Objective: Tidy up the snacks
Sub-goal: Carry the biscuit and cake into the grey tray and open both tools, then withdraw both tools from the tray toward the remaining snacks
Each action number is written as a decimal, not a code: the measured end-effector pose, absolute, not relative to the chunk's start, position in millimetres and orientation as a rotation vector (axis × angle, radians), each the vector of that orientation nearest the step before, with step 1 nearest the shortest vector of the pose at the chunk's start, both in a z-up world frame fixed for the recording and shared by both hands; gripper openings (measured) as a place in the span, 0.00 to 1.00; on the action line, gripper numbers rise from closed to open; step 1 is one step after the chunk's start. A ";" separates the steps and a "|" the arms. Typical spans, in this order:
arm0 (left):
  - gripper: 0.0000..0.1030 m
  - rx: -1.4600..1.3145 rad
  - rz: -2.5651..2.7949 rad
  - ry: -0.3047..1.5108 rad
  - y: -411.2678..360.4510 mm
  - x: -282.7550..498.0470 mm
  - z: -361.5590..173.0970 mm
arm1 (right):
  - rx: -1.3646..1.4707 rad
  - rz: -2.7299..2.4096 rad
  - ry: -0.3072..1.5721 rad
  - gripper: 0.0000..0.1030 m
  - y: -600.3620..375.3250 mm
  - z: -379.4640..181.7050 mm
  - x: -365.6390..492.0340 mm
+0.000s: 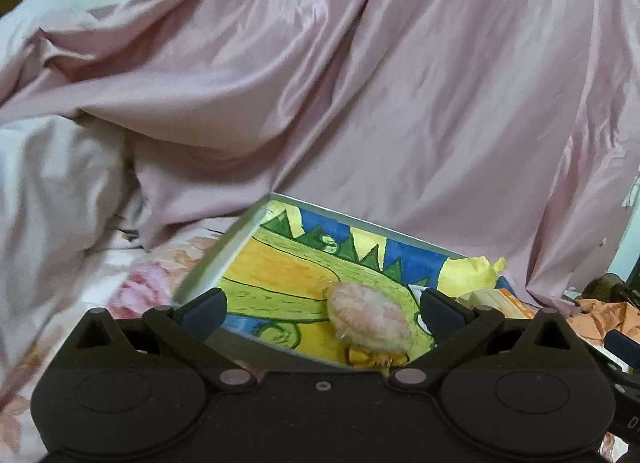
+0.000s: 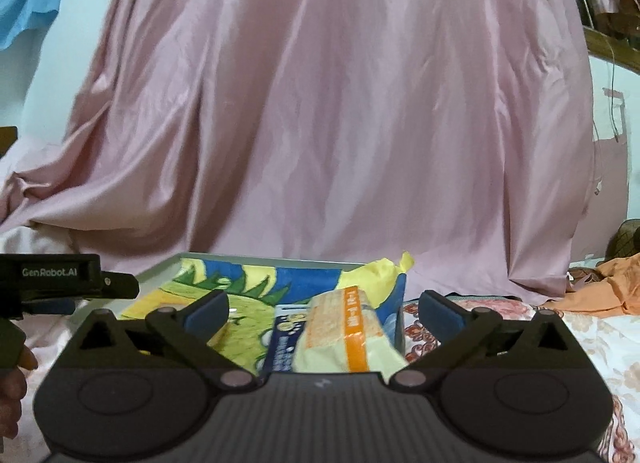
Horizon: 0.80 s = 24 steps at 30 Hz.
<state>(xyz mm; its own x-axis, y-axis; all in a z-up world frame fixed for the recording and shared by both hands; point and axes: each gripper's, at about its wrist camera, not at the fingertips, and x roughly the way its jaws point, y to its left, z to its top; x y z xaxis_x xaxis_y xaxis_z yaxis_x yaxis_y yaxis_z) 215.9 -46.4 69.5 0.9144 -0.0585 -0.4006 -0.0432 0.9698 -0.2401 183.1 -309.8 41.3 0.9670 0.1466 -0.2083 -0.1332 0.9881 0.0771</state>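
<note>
Your left tool [image 1: 322,305] is standing released, jaws spread wide, nothing clamped between them. Just ahead of it, a round pinkish wrapped snack [image 1: 368,321] is lying inside the shallow tray [image 1: 236,241], on the tray's green-and-yellow drawn lining.

Your right tool [image 2: 324,307] is also gaping wide and gripping nothing. Beyond its jaws, a pale yellow packet with an orange stripe [image 2: 348,331] is sitting at the tray's right end, leaning over a blue-printed packet [image 2: 284,339].

The tray is resting on a floral bedsheet [image 2: 580,343], with pink satin cloth [image 2: 340,103] draped behind it. The left tool's body is showing at the left edge of the right view.
</note>
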 end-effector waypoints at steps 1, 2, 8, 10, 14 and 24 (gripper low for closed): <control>0.99 -0.244 -0.005 0.412 -44.1 208.4 70.3 | 0.063 0.146 0.215 1.00 -307.7 42.0 177.4; 0.99 -0.240 0.000 0.407 -41.4 199.5 71.0 | 0.062 0.152 0.215 1.00 -305.8 42.3 170.7; 0.99 -0.213 0.021 0.405 -26.0 153.9 67.9 | 0.064 0.190 0.210 1.00 -290.4 39.2 129.7; 0.99 -0.202 0.023 0.409 -21.0 140.0 65.0 | 0.063 0.203 0.215 1.00 -285.2 35.6 117.2; 0.99 -0.194 0.036 0.418 -11.4 114.0 56.6 | 0.046 0.231 0.233 1.00 -275.3 29.4 94.5; 0.99 -0.151 0.019 0.501 2.2 60.2 29.5 | -0.012 0.279 0.304 1.00 -255.0 6.9 45.9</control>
